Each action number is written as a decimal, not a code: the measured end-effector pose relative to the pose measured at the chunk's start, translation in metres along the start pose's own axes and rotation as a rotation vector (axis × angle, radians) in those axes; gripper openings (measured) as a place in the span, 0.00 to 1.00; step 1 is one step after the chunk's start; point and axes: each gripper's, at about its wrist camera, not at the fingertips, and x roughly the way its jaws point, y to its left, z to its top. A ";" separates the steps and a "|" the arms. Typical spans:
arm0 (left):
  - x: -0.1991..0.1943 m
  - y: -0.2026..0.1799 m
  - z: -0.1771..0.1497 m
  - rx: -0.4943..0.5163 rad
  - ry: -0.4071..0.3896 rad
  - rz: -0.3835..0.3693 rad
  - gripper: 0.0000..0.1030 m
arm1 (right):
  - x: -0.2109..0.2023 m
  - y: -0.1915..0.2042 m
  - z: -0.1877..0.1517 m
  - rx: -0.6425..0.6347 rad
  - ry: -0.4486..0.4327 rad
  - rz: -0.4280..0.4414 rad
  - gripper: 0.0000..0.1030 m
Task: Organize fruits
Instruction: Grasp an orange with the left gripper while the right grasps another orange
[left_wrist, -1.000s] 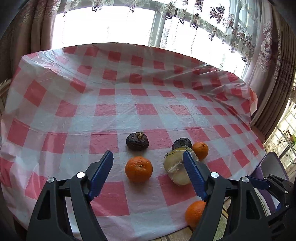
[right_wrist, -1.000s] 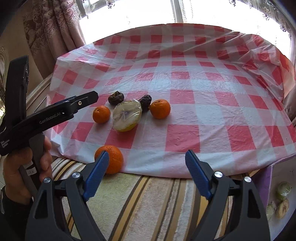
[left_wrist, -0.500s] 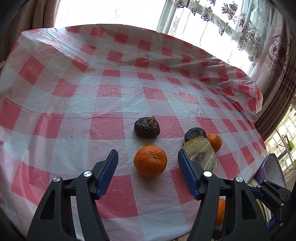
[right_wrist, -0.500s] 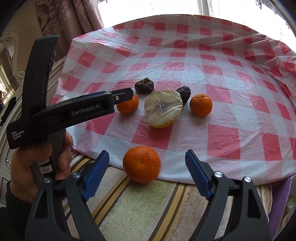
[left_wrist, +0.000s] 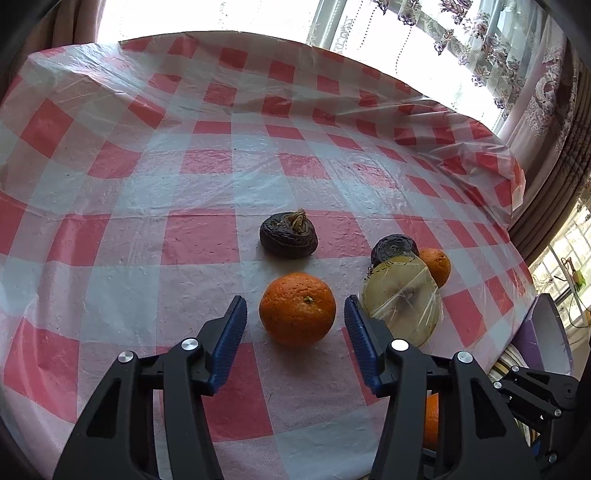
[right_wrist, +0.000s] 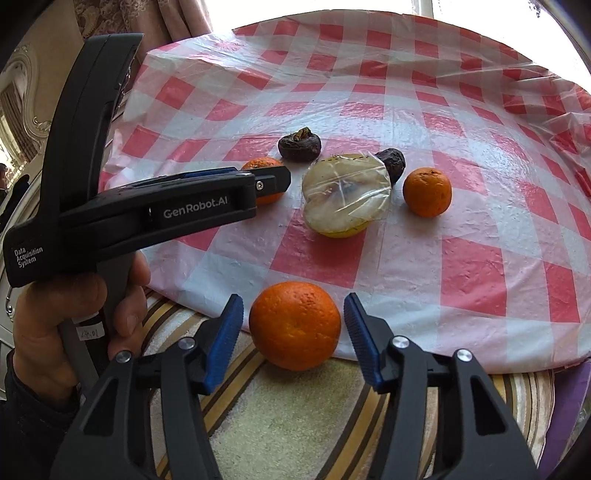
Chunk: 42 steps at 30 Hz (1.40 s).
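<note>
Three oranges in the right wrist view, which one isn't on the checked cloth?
The orange between the right gripper's closing jaws. It sits on the striped cushion off the tablecloth's edge; the other two lie on the cloth.

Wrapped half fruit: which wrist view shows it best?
Right wrist view. The wrapped half fruit lies whole and unblocked there, its film-covered cut face towards the camera, on the checked tablecloth. In the left wrist view the left gripper finger hides its lower left edge.
</note>
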 end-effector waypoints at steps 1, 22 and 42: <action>0.001 0.000 0.000 0.000 0.003 0.000 0.48 | 0.000 0.000 0.000 0.002 0.000 -0.001 0.48; 0.000 -0.006 -0.007 0.032 -0.002 0.030 0.38 | -0.003 0.001 -0.005 -0.007 -0.010 -0.036 0.44; -0.033 -0.032 -0.013 0.106 -0.062 0.102 0.38 | -0.030 -0.009 -0.022 0.059 -0.079 -0.078 0.43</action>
